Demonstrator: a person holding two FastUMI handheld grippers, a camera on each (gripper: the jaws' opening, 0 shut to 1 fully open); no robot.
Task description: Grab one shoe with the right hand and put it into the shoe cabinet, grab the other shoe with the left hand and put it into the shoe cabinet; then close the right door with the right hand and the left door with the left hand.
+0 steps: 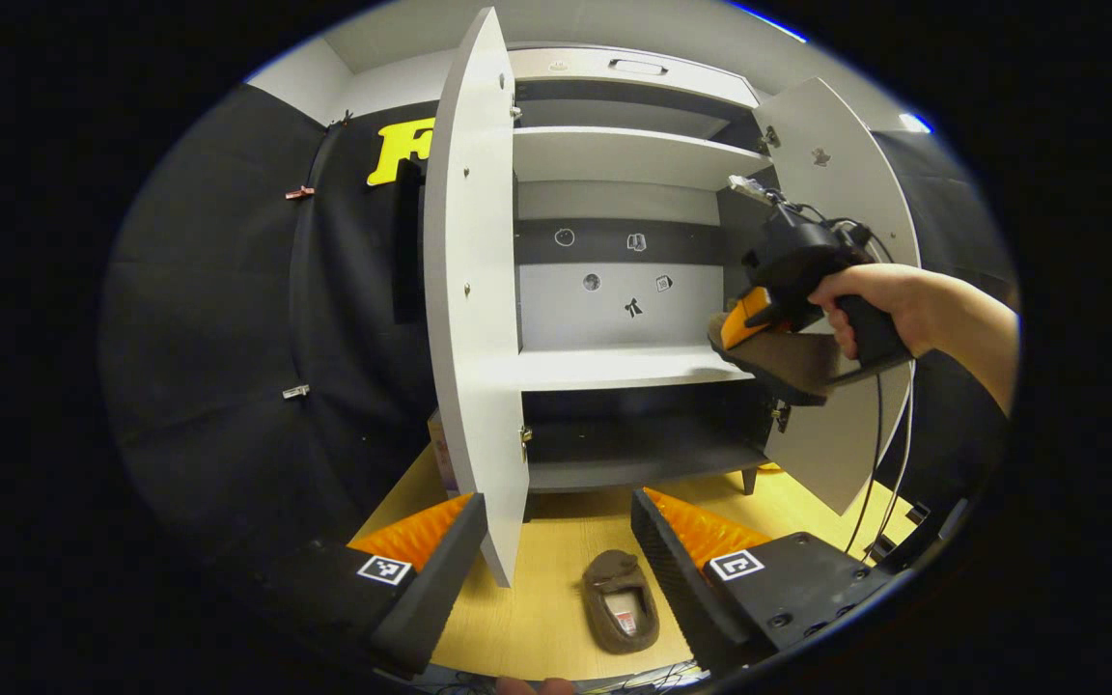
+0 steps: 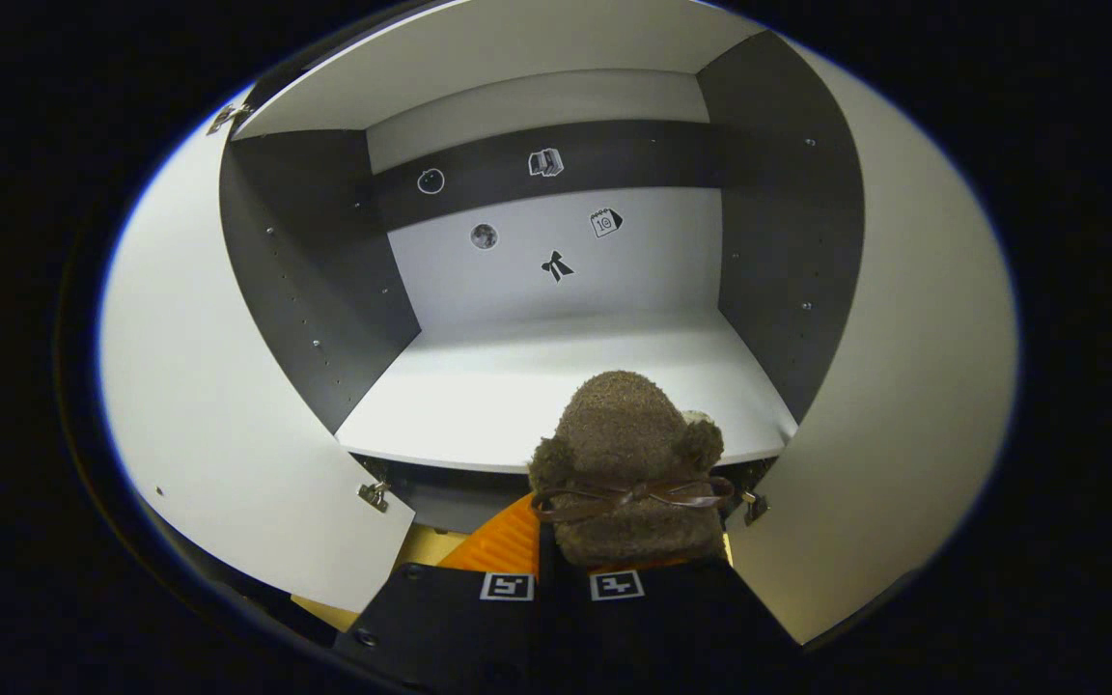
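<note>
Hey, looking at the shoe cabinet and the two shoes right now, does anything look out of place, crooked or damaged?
Nothing stands out. The shoe cabinet stands with both doors open. The right gripper is shut on one brown shoe at the middle shelf. The other shoe lies upright on the floor between the open left gripper's fingers.

Shoe cabinet [image 2: 556,386] shows white shelves and doors with dark grey side walls and a dark band at 12 o'clock bearing small black-and-white stickers [image 2: 556,265]; held shoe [image 2: 625,463] is fuzzy brown with a brown bow; floor shoe [image 1: 620,600] brown on yellow wood-grain floor [image 1: 537,618]; claw fingers [image 1: 701,529] orange and black.
</note>
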